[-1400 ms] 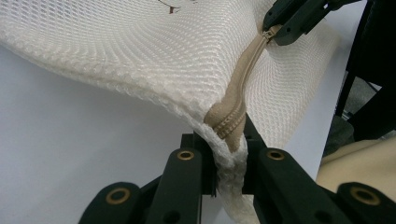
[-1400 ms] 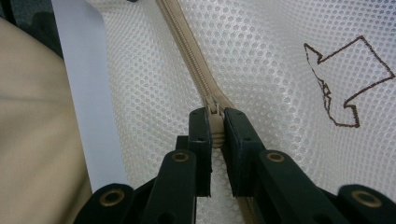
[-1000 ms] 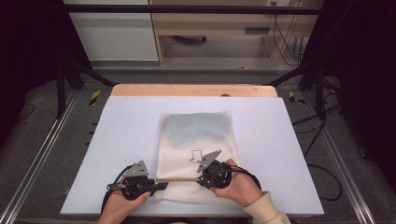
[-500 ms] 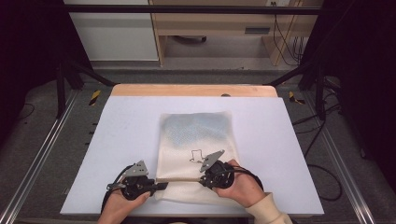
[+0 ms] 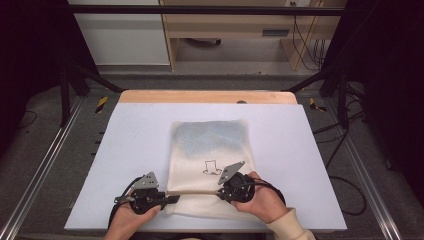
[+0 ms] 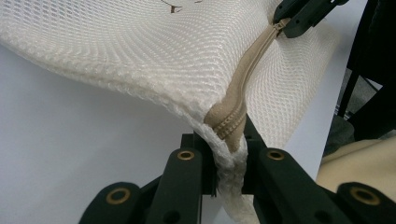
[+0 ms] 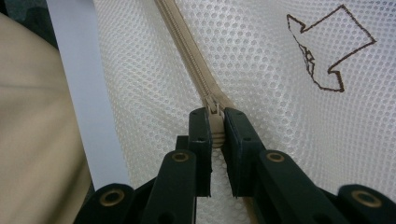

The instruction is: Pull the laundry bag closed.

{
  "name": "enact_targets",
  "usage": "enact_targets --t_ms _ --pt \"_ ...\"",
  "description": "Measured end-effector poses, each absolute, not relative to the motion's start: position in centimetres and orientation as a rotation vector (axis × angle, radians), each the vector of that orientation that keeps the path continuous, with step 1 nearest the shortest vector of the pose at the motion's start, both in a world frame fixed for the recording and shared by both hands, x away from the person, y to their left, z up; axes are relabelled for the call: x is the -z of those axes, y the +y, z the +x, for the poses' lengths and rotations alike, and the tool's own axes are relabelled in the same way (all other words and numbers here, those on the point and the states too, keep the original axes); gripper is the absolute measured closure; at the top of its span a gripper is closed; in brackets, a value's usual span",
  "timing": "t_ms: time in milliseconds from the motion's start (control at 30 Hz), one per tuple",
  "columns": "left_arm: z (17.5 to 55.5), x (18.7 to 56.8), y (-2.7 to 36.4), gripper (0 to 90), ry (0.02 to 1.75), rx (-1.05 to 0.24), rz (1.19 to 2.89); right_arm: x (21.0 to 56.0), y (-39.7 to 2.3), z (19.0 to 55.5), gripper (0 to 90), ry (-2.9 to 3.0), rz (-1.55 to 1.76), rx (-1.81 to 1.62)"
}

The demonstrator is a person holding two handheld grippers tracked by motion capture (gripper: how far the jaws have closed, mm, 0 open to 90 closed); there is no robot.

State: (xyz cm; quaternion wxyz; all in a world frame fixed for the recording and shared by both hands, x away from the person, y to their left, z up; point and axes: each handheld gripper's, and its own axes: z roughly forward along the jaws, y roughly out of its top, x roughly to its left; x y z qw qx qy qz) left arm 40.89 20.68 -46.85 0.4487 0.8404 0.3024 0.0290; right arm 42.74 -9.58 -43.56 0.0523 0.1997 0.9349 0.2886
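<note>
Left claw [image 6: 227, 154] clamped on mesh bag [image 6: 140, 51] corner, right claw [image 7: 215, 135] pinching zipper pull [image 7: 215, 112]

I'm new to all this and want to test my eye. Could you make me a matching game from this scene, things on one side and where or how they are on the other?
Things:
1. left gripper
2. right gripper
3. mesh bag
4. brown outline drawing

States:
A. lies flat on the white table
B. shut on the zipper pull
C. printed on the bag's mesh, beside the zipper
D. shut on the bag's corner at the zipper's end

Pairs: 1-D, 2-B, 3-A, 4-C
</note>
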Motion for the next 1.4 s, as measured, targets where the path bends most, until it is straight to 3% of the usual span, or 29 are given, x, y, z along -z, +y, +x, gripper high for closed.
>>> enact_targets --t_ms 1400 --pt "40.9 46.7 20.8 82.8 0.746 -0.077 2.077 43.5 -12.5 41.7 82.2 2.792 0.694 -0.902"
